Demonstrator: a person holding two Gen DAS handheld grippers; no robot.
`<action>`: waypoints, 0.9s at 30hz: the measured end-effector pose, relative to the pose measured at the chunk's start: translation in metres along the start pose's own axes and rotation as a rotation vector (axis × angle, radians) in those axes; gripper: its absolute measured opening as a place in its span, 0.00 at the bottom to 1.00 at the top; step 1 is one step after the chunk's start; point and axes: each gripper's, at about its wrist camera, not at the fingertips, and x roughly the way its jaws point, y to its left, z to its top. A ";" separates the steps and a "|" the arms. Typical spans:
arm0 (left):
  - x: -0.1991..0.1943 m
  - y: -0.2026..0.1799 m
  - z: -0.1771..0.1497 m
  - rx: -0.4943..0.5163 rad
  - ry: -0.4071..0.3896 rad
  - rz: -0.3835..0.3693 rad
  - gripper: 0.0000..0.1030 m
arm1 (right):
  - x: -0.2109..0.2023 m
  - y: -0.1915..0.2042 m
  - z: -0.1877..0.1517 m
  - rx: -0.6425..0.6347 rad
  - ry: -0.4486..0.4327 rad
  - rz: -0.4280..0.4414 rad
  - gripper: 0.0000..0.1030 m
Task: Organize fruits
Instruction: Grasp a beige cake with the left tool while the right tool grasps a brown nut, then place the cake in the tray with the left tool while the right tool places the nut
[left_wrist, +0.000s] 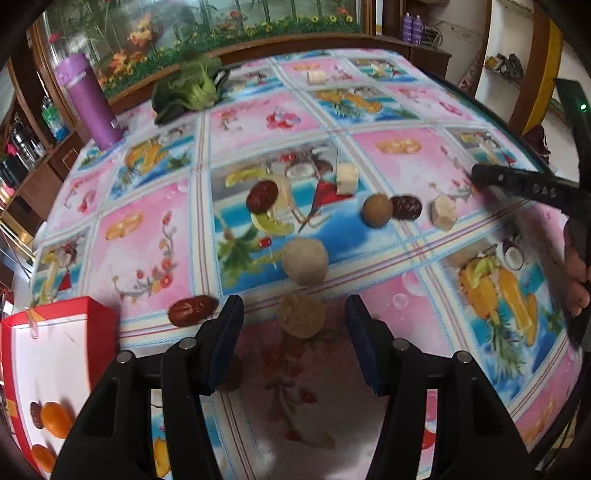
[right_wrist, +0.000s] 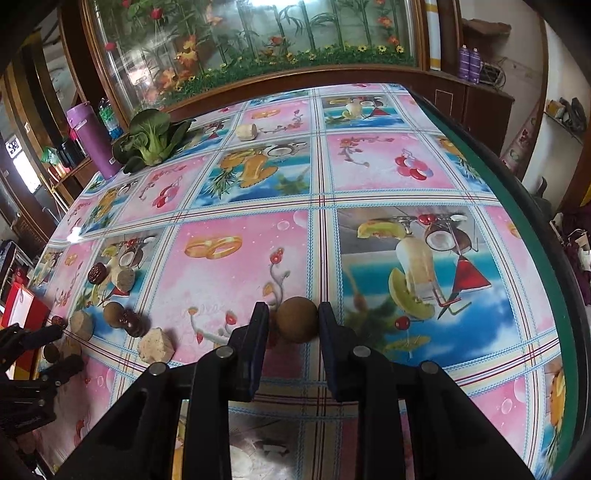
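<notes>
the right gripper (right_wrist: 293, 325) is clamped on a round brown fruit (right_wrist: 296, 319), both pads pressed against its sides just above the fruit-printed tablecloth (right_wrist: 369, 170). the left gripper (left_wrist: 295, 325) hangs with its fingers spread apart and nothing between them but air; a tan round fruit (left_wrist: 301, 315) lies on the cloth in the gap ahead of the tips, touching neither pad. just beyond it sits a second tan round fruit (left_wrist: 305, 261), and beside the left finger lies a dark red date (left_wrist: 192, 310). at the near left corner a red box (left_wrist: 55, 325) with a white inside holds orange fruits (left_wrist: 55, 419) and a dark date. farther out on the cloth lie another date (left_wrist: 262, 195), a pale cut chunk (left_wrist: 347, 178), a small brown round fruit (left_wrist: 376, 209) touching a dark wrinkled date (left_wrist: 406, 206), and a pale lump (left_wrist: 445, 213) just beside them. at the far edge of the table a leafy green vegetable (left_wrist: 186, 90) lies near an upright purple bottle (left_wrist: 88, 99), with another pale chunk (left_wrist: 316, 76) well apart to the right.
</notes>
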 end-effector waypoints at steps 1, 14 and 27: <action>0.001 0.002 0.000 -0.009 0.005 -0.011 0.57 | 0.000 0.000 0.000 0.001 -0.001 0.001 0.26; -0.005 -0.002 -0.006 -0.034 -0.015 -0.057 0.27 | -0.002 0.000 -0.001 0.004 -0.005 -0.003 0.22; -0.075 0.004 -0.038 -0.092 -0.151 -0.065 0.27 | -0.032 0.005 -0.001 -0.028 -0.180 -0.011 0.22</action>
